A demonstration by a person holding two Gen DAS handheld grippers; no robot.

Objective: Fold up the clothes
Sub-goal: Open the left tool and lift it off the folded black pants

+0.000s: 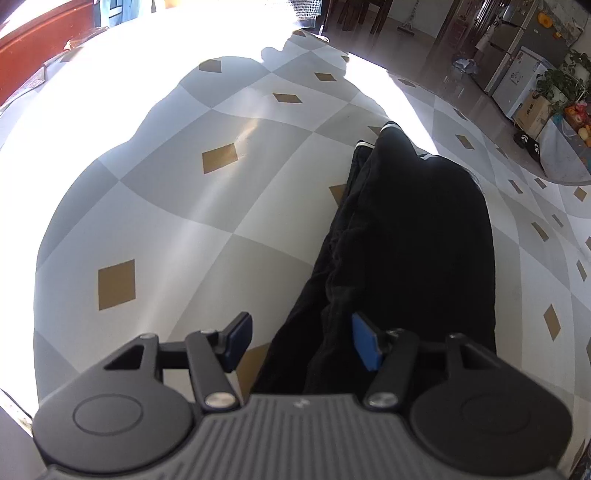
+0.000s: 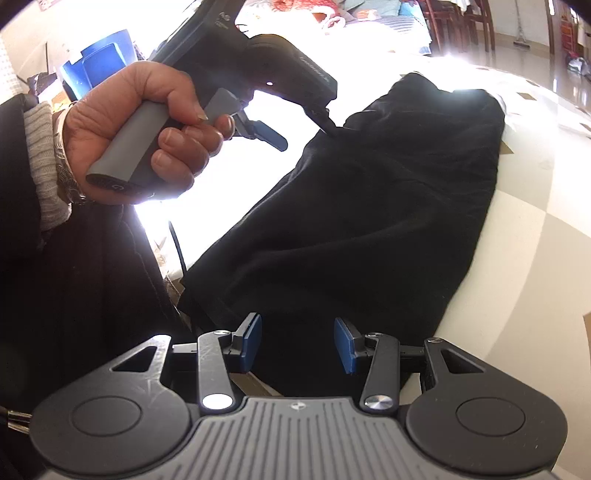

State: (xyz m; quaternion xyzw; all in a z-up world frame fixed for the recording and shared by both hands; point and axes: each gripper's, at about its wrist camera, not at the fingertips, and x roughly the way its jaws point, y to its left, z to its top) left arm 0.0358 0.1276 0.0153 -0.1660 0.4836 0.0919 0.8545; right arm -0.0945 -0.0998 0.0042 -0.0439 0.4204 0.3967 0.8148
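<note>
A black garment with thin white trim lies in a long folded heap on the checked tablecloth. My left gripper is open, its blue pads astride the garment's near edge. In the right wrist view the same garment fills the middle. My right gripper is open just over its near end, nothing between the pads. The left gripper, held by a hand, shows at the garment's far left edge there.
The tablecloth has grey and white squares with brown diamonds, with strong glare at the far side. Beyond the table edge are a tiled floor, a fridge and plants. The person's dark clothing is at left.
</note>
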